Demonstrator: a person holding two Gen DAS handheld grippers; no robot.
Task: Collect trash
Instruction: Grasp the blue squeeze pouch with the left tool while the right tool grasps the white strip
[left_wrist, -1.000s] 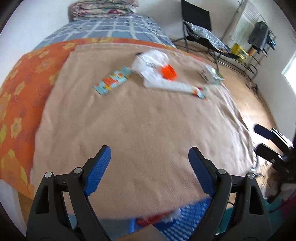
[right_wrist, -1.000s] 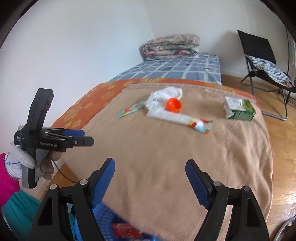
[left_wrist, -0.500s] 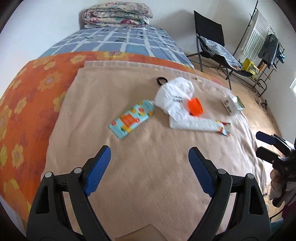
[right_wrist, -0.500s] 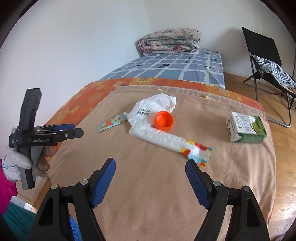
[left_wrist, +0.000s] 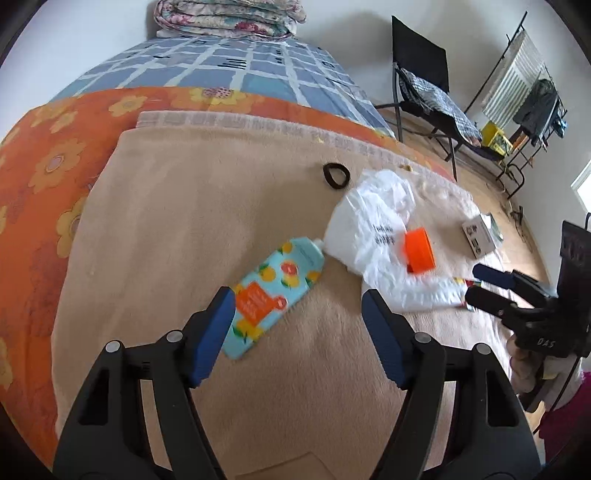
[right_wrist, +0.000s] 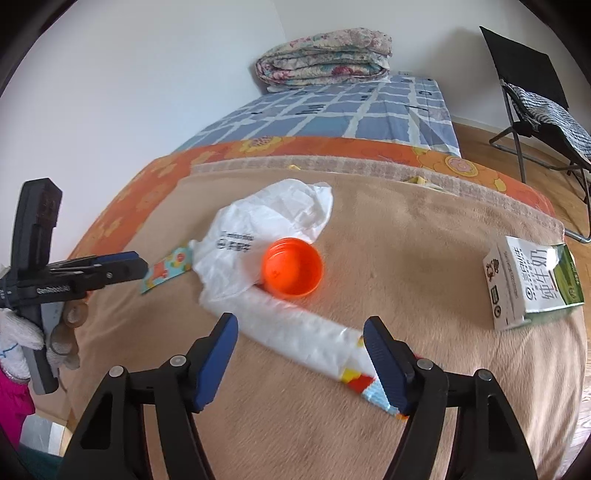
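On the tan blanket (left_wrist: 155, 240), six loose pieces of litter: one teal pouch (left_wrist: 275, 291), one white bag (left_wrist: 373, 229), one orange cap (left_wrist: 419, 249), one long wrapper (right_wrist: 295, 332), one milk carton (right_wrist: 532, 284), one black ring (left_wrist: 335, 176). Cap resting on the bag, touching the wrapper's upper end. Pouch just left of the bag, its spout touching the bag's edge. Carton well apart at the blanket's right edge, lying on its side. Ring near the bag's top corner.

Two tongs, both unclenched and narrowing, gripping nothing. Left gripper (left_wrist: 298, 334) above the blanket, left finger (left_wrist: 214, 336) overlapping the pouch's lower end in view; contact impossible to judge. Right gripper (right_wrist: 300, 360) straddling the wrapper in view, right finger (right_wrist: 384, 363) covering part of its printed end; touching or not, unclear.

Beyond, one folded quilt (right_wrist: 325, 55) at the bed's head, one black chair (right_wrist: 532, 85).

Pouch mostly hidden behind the bag in the right view. Carton cut to a blurred corner in the left view. Print on the bag too smeared to read. Gloved hand (right_wrist: 22, 332) partly out of frame.
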